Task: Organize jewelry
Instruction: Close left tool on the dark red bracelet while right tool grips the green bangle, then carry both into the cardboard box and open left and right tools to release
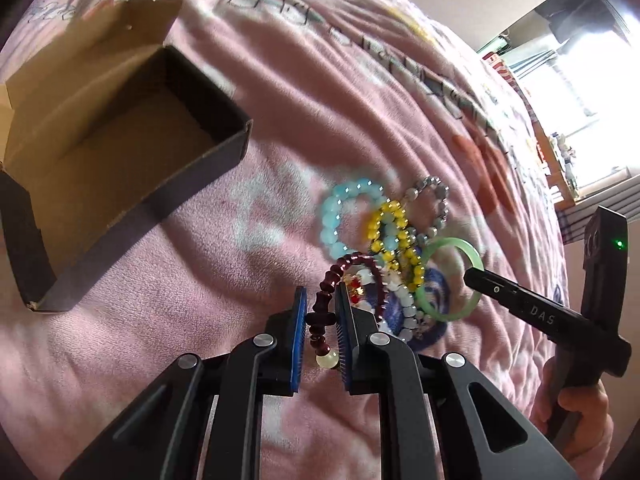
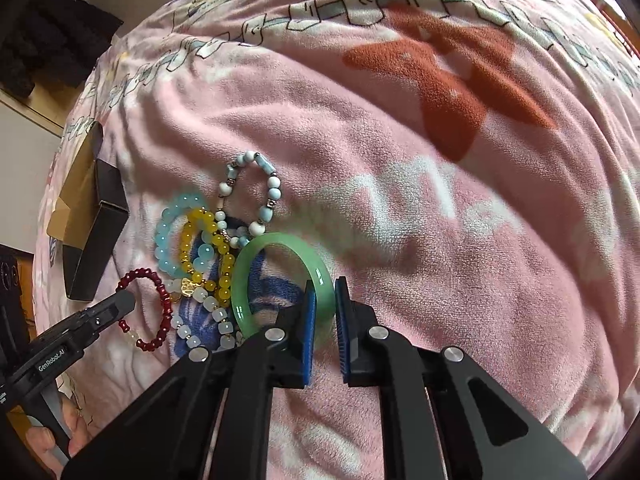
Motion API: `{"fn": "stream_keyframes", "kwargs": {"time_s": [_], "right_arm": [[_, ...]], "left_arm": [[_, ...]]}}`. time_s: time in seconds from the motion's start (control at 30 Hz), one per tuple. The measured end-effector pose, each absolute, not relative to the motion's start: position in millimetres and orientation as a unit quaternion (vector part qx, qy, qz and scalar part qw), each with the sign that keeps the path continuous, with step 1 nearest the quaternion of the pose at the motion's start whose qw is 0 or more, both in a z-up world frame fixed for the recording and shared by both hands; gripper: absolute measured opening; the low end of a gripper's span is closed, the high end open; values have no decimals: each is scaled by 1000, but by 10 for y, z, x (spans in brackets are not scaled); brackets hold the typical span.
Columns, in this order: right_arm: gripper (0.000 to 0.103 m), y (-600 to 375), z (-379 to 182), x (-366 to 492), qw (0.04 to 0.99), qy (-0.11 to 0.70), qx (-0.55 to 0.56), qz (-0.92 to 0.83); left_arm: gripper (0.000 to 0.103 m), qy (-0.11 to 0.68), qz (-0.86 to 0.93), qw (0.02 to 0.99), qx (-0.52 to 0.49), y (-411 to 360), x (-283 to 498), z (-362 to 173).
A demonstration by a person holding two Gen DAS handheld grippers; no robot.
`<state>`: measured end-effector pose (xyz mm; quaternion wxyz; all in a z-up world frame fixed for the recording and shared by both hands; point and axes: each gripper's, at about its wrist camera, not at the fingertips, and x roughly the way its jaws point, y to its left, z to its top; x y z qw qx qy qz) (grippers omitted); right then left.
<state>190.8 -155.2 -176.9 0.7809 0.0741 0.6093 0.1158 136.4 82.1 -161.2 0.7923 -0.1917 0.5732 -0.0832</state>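
Jewelry lies in a loose cluster on a pink plush blanket (image 1: 240, 272) printed with pale and red motifs. In the left wrist view, the left gripper (image 1: 322, 304) is closed on a dark red beaded bracelet (image 1: 326, 292), whose strand passes between the blue pads and ends in a pale round bead. An open brown cardboard box (image 1: 120, 128) with dark outer walls is seen fully only in this view, well apart from the cluster at upper left; the right wrist view shows it merely as an edge-on sliver at far left. In the right wrist view, the right gripper (image 2: 325, 312) is clamped on the rim of a translucent green bangle (image 2: 280, 280), a grip seen from the left wrist view only as a black finger reaching the bangle. A white and blue stone bracelet (image 2: 250, 192) is clearly seen in the right wrist view alone. Common to both views are a light blue beaded bracelet (image 1: 340, 216), a yellow beaded bracelet (image 1: 390, 236) and a strand of white cylindrical beads (image 2: 208, 320). A grey beaded bracelet (image 1: 430, 204) is distinguished only from the left.
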Motion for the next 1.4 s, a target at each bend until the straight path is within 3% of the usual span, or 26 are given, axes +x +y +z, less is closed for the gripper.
{"fn": "stream_keyframes", "kwargs": {"time_s": [0.33, 0.63, 0.8, 1.1, 1.4], "right_arm": [[11, -1307, -1257, 1860, 805, 571, 68, 149], [11, -626, -786, 2044, 812, 542, 45, 211], [11, -53, -647, 2225, 807, 535, 22, 250], [11, 937, -926, 2428, 778, 555, -25, 292], [11, 1131, -1211, 2462, 772, 567, -49, 284]], "left_arm": [[15, 514, -38, 837, -184, 934, 1304, -1225], [15, 417, 17, 872, -258, 1589, 1113, -799], [15, 398, 32, 867, -298, 1907, 1138, -865], [15, 416, 40, 846, -331, 2076, 1190, -1147], [15, 422, 55, 838, -341, 2148, 1179, -1260]]}}
